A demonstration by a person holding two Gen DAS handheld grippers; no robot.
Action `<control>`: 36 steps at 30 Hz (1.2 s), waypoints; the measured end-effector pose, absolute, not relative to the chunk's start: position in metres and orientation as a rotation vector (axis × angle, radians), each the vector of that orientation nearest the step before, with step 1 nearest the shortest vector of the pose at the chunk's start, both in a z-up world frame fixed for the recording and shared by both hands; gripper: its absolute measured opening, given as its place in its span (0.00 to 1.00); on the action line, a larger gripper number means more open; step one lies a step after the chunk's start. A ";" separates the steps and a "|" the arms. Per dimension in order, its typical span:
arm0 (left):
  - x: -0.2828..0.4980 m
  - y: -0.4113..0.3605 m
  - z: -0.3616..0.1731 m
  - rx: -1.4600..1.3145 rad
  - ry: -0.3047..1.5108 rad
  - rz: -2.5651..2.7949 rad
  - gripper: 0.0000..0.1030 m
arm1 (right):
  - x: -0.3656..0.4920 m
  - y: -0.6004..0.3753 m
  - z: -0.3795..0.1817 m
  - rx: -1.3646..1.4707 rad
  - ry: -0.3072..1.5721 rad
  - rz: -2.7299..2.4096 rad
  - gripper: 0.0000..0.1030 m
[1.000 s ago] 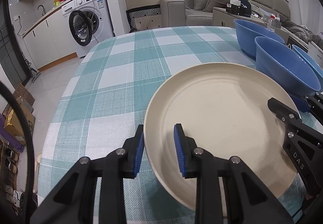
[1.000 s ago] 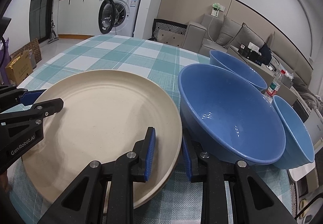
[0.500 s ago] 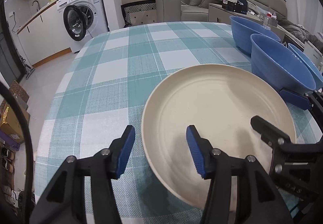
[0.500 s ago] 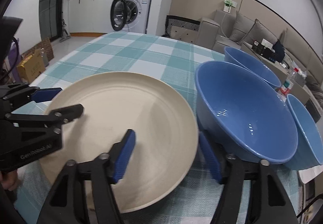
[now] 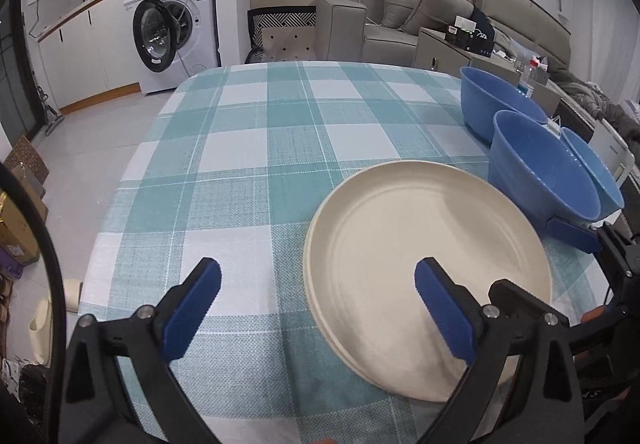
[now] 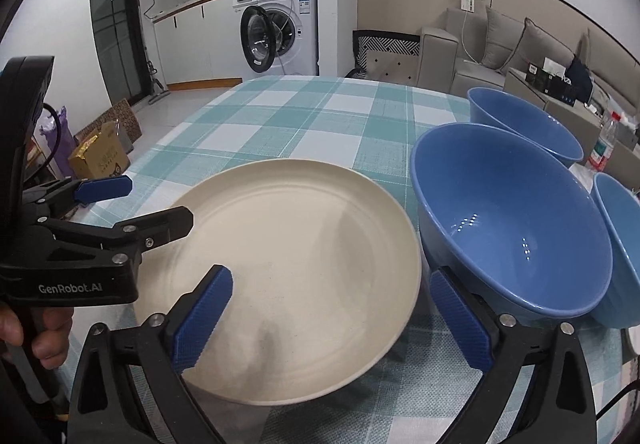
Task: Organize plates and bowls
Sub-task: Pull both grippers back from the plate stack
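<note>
now one round cream plate (image 6: pixel 296 268) with a smooth, matte face lies flat on the bench (image 5: pixel 280 147), on its woven teal-and-white check cloth. three shiny blue bowls (image 6: pixel 508 228) sit just beside it. left tongs (image 5: pixel 318 308) and right tongs (image 6: pixel 332 320) gape wide, holding nothing.

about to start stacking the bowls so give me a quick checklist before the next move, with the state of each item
1. Left tongs open, holding nothing: ok.
2. Right tongs open, holding nothing: ok.
3. Plate lying flat on the tablecloth, free of both tongs: ok.
4. Nearest bowl upright and empty: ok.
5. Gap between plate and nearest bowl for a finger to slip in: not ok, rims nearly meet.
6. Far bowl and right bowl clear of the table edge: cannot tell.
</note>
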State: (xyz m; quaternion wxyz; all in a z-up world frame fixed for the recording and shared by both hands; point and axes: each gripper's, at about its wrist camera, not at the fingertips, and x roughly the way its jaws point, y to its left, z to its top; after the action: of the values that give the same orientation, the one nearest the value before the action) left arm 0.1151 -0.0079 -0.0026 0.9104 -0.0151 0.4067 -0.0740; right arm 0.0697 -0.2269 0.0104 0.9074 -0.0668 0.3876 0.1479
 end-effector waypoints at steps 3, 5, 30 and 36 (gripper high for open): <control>0.113 -0.006 0.003 -0.048 0.829 -0.156 0.98 | 0.068 -0.229 0.013 -0.112 0.820 0.330 0.99; 0.112 -0.006 0.007 -0.049 0.824 -0.157 0.98 | 0.065 -0.231 0.017 -0.101 0.824 0.342 0.99; 0.082 -0.030 0.058 -0.031 0.740 -0.225 1.00 | 0.025 -0.282 0.100 -0.103 0.683 0.286 0.99; 0.081 -0.040 0.071 -0.033 0.704 -0.234 1.00 | 0.019 -0.305 0.125 -0.105 0.644 0.249 0.99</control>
State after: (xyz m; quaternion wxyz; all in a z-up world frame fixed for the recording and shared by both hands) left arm 0.0808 -0.0405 0.0708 0.9319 -0.0160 0.3439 -0.1142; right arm 0.0189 -0.3054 0.1248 0.9396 -0.0516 0.3156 0.1218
